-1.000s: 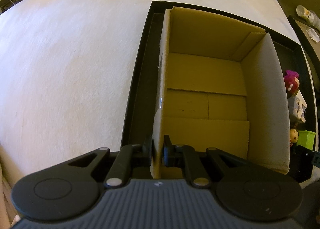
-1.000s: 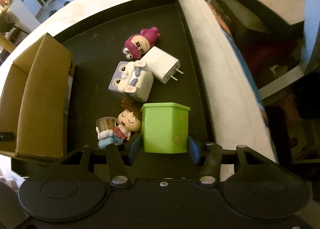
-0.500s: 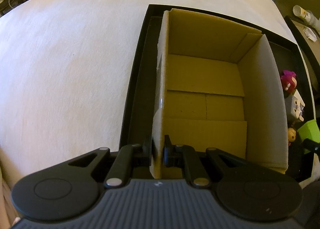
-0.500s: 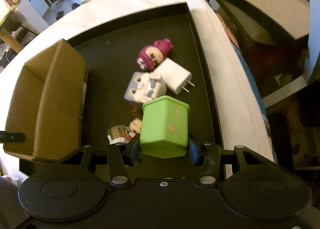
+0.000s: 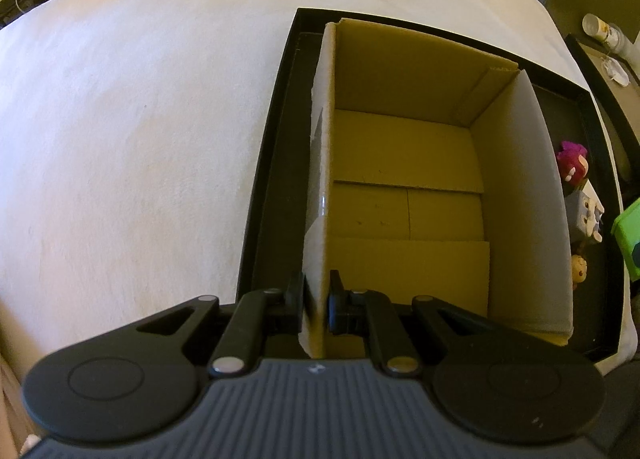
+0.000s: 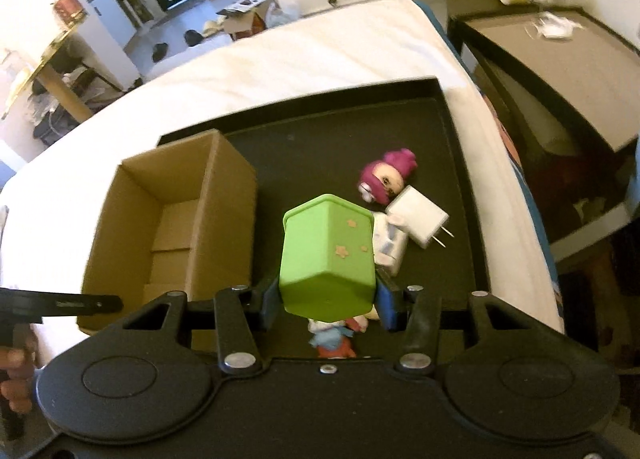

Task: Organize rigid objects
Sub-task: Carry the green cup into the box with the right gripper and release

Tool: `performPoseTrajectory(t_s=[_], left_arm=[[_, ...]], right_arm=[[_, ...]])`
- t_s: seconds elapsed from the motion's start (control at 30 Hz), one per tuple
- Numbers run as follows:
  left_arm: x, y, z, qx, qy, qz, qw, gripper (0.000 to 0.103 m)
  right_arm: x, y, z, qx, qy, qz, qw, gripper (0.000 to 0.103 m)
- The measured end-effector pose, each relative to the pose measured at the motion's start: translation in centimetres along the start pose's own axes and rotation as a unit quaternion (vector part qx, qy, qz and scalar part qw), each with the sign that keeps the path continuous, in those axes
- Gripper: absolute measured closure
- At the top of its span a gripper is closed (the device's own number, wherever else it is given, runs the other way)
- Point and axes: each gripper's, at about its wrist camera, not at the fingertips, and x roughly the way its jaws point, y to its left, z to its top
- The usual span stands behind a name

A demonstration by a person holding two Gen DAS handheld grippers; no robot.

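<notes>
left gripper (image 5: 316, 301) clamped on the near wall of the open cardboard box (image 6: 176, 219), box at the left end of the black tray (image 6: 320, 115), right gripper (image 6: 326, 299) squeezing a green cup (image 6: 328, 255) raised above the tray, right of the box, over toys and a white charger (image 6: 418, 219)

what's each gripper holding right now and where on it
Left gripper clamps the cardboard box by its near wall's top edge. Right gripper holds the green cup by its sides near the base.

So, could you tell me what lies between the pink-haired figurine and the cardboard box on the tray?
In the right wrist view, only bare black tray lies between the pink-haired figurine and the cardboard box.
</notes>
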Motion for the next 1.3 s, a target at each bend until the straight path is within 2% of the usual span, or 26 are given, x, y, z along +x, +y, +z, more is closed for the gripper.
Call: performPoseTrajectory(t_s=[0.77,1.3], left_arm=[[0.0,1.1,-0.2,-0.004,-0.006,-0.02,0.9998,0.092],[0.4,2.4,-0.1,-0.019,-0.006,-0.045,0.9988,0.092]], right_arm=[[-0.8,9.0,2.5,-0.09,-0.032,0.022,0.995,0.056],[2.3,13.7,1.7,-0.13,0.0,0.049,0.99,0.056]])
